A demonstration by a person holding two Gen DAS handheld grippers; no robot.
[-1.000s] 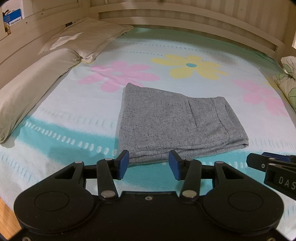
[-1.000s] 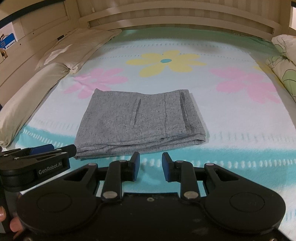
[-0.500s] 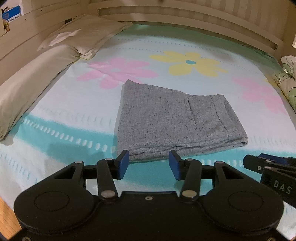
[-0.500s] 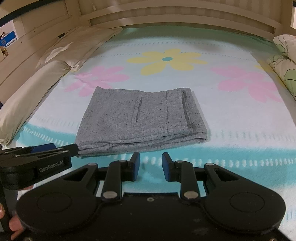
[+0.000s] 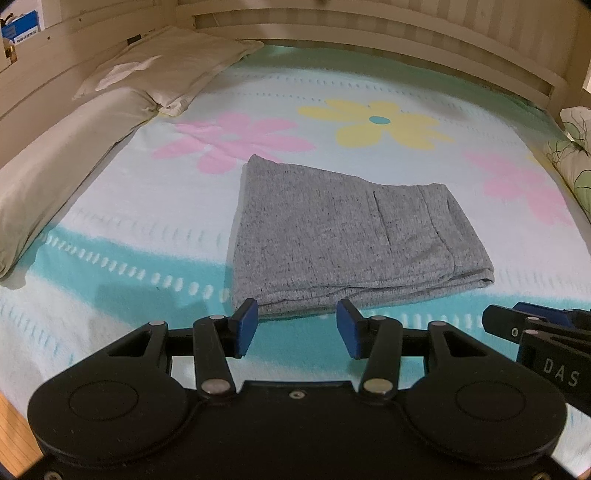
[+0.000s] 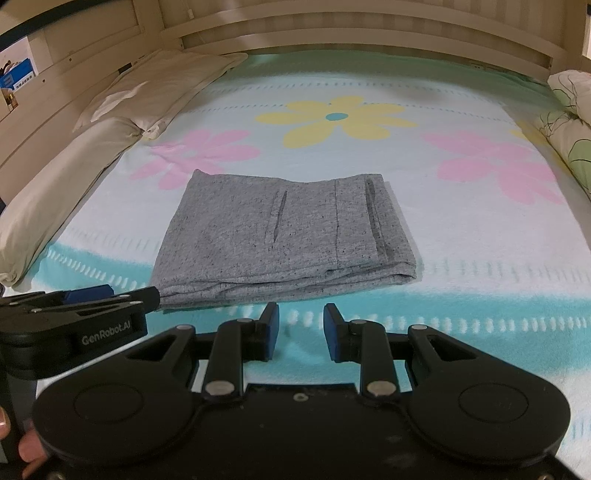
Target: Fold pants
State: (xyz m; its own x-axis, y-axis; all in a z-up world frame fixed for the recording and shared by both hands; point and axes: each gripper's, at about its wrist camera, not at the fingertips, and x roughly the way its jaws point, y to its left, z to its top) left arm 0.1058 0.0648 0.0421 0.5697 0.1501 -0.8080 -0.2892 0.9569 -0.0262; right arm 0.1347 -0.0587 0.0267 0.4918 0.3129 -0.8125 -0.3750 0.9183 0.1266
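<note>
Grey heathered pants (image 5: 340, 236) lie folded into a flat rectangle on the flowered bed sheet (image 5: 376, 122); they also show in the right wrist view (image 6: 284, 236). My left gripper (image 5: 297, 325) is open and empty, just short of the near edge of the pants. My right gripper (image 6: 301, 326) is open with a narrower gap and empty, near the same edge and apart from it. Each gripper shows in the other's view, the right one (image 5: 535, 332) at the right and the left one (image 6: 81, 314) at the left.
Two beige pillows (image 5: 66, 147) lie along the left side. A flower-print quilt (image 6: 569, 122) lies at the right edge. A slatted wooden headboard (image 6: 351, 33) runs along the far side. A wooden floor (image 5: 14, 435) shows at bottom left.
Both grippers have drawn back slightly from the folded pants and tilted a little; the pants lie as before. The jaws are unchanged.
</note>
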